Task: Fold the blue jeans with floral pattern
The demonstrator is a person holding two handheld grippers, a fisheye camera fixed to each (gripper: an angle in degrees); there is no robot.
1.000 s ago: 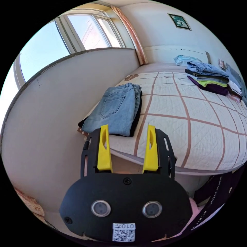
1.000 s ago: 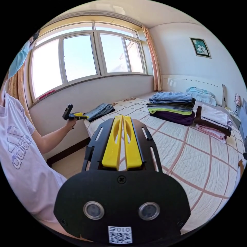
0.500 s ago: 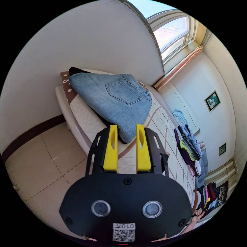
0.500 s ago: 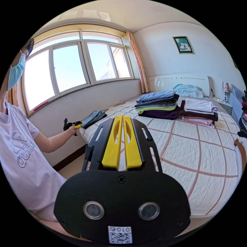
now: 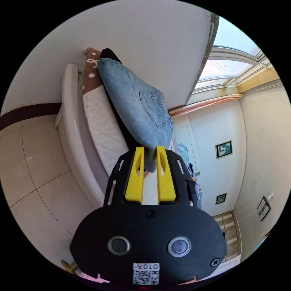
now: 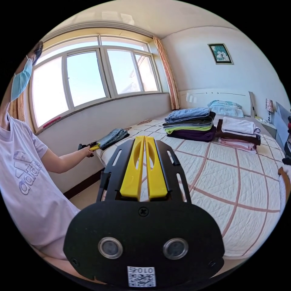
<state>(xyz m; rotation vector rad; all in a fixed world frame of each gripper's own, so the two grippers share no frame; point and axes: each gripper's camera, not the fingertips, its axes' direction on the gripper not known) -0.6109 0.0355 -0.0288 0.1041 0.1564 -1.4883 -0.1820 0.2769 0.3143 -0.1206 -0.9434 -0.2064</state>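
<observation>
1. The bed (image 6: 242,194), lower right of the right gripper view, wears a cream quilt with brown grid lines.
2. Folded jeans (image 6: 113,138) lie at its left corner.
3. Two clothes stacks (image 6: 191,124) (image 6: 241,133) sit mid-frame, near the headboard.

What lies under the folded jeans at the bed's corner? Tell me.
Under the folded jeans a dark garment peeks out, lying on the quilt. How far it extends is covered.

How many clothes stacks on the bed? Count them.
4: jeans by the left gripper, tall middle stack, white-pink stack beside it, light-blue one at the headboard; more may hide.
</observation>
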